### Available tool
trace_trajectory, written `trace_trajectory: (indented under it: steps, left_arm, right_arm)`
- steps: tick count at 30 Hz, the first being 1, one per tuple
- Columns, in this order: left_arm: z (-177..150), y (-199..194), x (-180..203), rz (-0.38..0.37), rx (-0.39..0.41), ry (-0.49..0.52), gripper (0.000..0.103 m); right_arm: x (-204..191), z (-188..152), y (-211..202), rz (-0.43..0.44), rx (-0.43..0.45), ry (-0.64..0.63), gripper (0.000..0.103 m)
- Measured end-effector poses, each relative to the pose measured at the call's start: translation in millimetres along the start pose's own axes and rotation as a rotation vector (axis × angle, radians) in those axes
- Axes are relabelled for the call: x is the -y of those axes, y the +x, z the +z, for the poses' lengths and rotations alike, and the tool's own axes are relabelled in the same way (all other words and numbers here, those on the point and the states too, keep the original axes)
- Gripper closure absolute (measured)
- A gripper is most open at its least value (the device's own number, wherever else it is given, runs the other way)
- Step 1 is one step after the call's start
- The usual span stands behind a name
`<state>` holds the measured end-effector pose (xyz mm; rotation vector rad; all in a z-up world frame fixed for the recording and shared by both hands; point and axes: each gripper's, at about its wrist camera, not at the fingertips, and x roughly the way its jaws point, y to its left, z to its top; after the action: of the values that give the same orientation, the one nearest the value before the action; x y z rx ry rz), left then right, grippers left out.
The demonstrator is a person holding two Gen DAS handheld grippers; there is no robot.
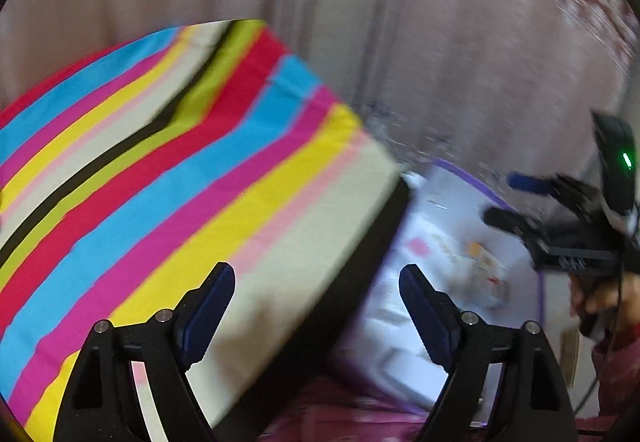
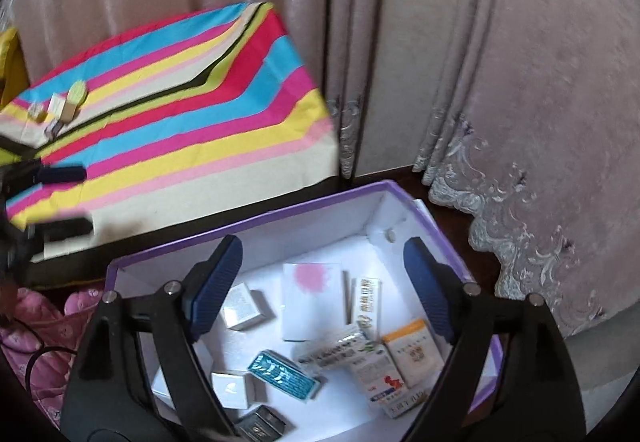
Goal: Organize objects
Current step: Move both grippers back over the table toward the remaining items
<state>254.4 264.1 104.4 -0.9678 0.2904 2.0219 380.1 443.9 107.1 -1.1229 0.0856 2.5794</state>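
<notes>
A white box with a purple rim (image 2: 248,218) holds several small packs: a white carton with a pink spot (image 2: 314,298), a teal blister pack (image 2: 282,374) and an orange-and-white carton (image 2: 414,350). My right gripper (image 2: 322,246) hangs open above this box with nothing between its fingers. On the striped cloth (image 2: 180,114), at its far left, lie a few small cartons and a green-capped jar (image 2: 76,94). My left gripper (image 1: 316,270) is open and empty over the cloth's near edge, beside the purple-rimmed box (image 1: 472,174). The left wrist view is blurred.
Pale pink curtains (image 2: 540,82) with embroidered hems hang behind and to the right. A pink patterned fabric (image 2: 44,322) lies at lower left of the box. A yellow object (image 2: 10,62) shows at the far left. A hand (image 1: 600,298) holds the right gripper (image 1: 508,200).
</notes>
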Motion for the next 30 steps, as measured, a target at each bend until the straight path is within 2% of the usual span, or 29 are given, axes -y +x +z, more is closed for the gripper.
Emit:
trace_trajectory:
  steps: [8,14,21,25,30]
  left_arm:
    - [-30.6,-32.4,-116.3,0.209,0.058,-0.262,0.018]
    - [-75.2,-62.8,-203.4,0.441,0.073,-0.406,0.018]
    - [-115.7,-100.5,-296.9,0.685,0.088,-0.525,0.018]
    - [-131.6,-116.6,-339.1,0.72,0.059,-0.592,0.018]
    - [-135.1,-117.8,-358.4,0.75,0.023,-0.583,0.018]
  right_arm:
    - [-83.5,9.9,21.7,0.123,-0.042,-0.169,0.015]
    - [-181.5,18.0,38.5,0.286,-0.081,-0.367,0.014]
    - [-281.7,54.0,61.1,0.407,-0.042,-0.502,0.014]
    - [-344.8,70.7,79.1,0.422,-0.017,-0.6,0.014]
    - [-404.1,85.3,98.8,0.461,-0.005,-0.704,0.014]
